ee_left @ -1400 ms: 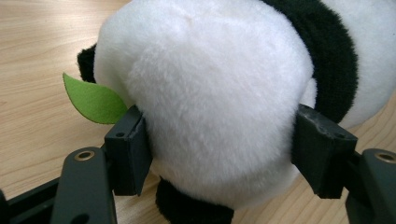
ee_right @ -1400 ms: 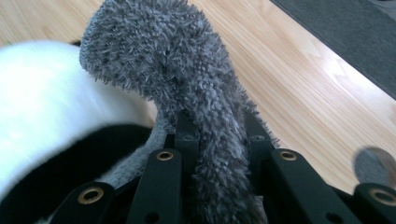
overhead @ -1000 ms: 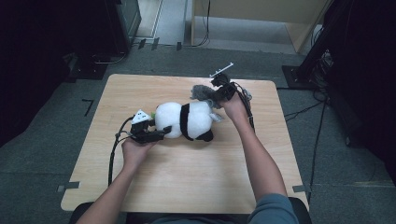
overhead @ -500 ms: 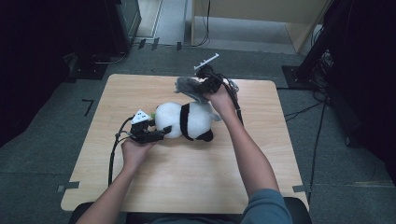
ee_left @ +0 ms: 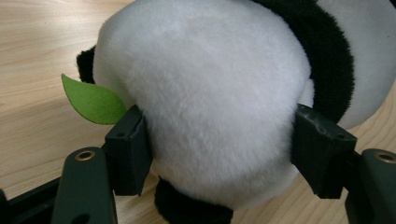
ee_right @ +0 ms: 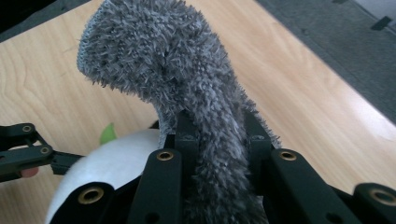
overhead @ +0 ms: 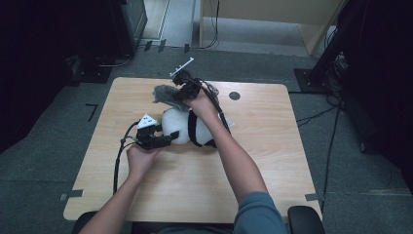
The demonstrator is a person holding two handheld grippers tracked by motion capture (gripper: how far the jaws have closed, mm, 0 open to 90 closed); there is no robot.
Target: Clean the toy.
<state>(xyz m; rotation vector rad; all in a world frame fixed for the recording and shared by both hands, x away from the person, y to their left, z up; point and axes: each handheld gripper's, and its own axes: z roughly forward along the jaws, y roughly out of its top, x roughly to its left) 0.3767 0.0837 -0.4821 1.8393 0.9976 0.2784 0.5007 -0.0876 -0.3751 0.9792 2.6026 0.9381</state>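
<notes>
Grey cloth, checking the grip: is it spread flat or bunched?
Bunched: the grey cloth rises crumpled from the right gripper, pinched between its jaws.

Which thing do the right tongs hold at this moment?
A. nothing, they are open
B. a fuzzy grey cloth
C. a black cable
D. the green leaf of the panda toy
B: in the right gripper view the right tongs are shut on the fuzzy grey cloth, which hangs above the plush panda.
</notes>
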